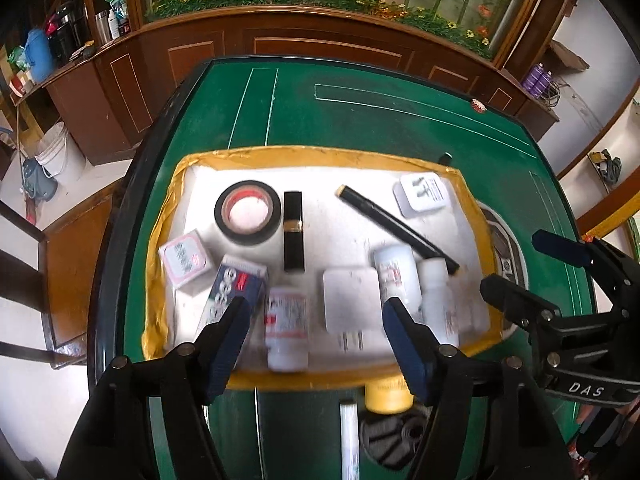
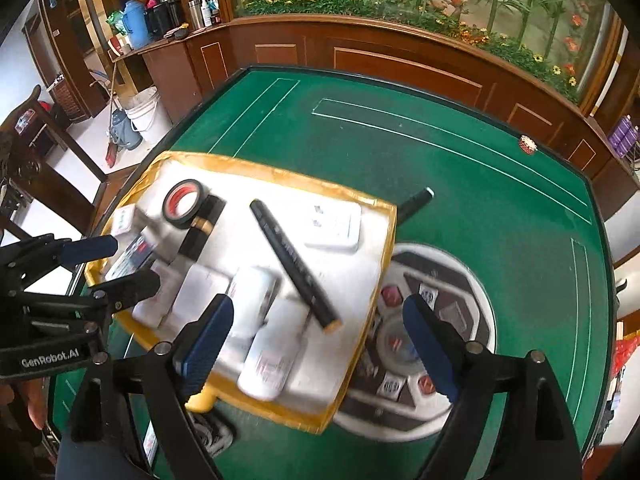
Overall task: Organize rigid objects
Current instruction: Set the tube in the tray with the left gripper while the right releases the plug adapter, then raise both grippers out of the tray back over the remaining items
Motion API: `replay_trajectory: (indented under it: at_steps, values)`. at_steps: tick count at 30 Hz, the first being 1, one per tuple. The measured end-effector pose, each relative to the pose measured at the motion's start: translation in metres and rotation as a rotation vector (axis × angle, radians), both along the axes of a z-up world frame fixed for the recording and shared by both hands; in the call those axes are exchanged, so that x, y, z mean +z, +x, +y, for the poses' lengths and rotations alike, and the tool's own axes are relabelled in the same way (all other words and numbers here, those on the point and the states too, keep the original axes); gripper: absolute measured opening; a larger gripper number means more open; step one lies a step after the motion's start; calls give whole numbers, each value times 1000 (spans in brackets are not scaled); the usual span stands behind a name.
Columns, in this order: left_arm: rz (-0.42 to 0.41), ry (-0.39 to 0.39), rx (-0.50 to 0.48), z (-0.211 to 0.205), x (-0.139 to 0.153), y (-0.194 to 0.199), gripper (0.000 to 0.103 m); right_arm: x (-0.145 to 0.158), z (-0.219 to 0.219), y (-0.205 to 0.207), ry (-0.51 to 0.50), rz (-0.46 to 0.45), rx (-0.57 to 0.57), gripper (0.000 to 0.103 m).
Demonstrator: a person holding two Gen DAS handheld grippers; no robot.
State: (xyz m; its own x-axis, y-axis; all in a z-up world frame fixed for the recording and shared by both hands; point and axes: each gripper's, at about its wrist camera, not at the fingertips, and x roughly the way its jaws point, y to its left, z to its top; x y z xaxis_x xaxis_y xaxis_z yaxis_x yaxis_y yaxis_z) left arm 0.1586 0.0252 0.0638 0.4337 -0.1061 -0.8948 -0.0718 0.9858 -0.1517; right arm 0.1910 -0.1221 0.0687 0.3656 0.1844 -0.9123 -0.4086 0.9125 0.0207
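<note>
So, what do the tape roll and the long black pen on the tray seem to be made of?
Tape roll: probably glossy black vinyl, wound in layers on a red-printed core. Long black pen: likely smooth hard plastic, with a slight sheen and a gold-coloured end, though painted metal is possible.

Green table [image 1: 360,120] with white lines, yellow-edged white tray [image 1: 320,156], black tape roll [image 1: 247,212]

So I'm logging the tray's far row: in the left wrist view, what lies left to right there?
Tape roll → black lipstick tube → black pen, lying slanted → white plug adapter in the tray's far right corner.
</note>
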Motion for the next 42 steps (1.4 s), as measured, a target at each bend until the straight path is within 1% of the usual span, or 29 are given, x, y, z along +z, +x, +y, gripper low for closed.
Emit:
replay_trajectory:
  at_steps: [4,10,12,14,17,20,26,30,33,36,42]
  values:
    - [-2,21,-5,1,3,-20,72,2,2,-19,4,5,-6,86]
    - [8,54,-8,3,1,-42,76,4,4,-41,16,12,-19,88]
    - [11,70,-8,3,0,-48,80,5,4,-47,27,17,-29,91]
    - [12,78,-12,3,0,-54,82,6,3,-54,37,21,-39,92]
    - [15,79,-17,5,-1,-64,84,9,3,-64,56,22,-56,94]
    - [18,73,-18,7,-2,-70,85,13,3,-74,63,18,-65,98]
    - [21,66,-21,10,-4,-86,86,16,-2,-88,76,29,-97,98]
    - [31,56,-13,12,-13,-100,89,13,-6,-100,90,41,-125,99]
    - [54,62,-24,11,-23,-108,89,7,-9,-111,98,61,-144,99]
    - [75,50,-39,8,-32,-118,89,-2,-12,-120,92,85,-153,99]
    - [113,48,-82,-5,-49,-137,89,-18,-25,-137,89,129,-186,99]
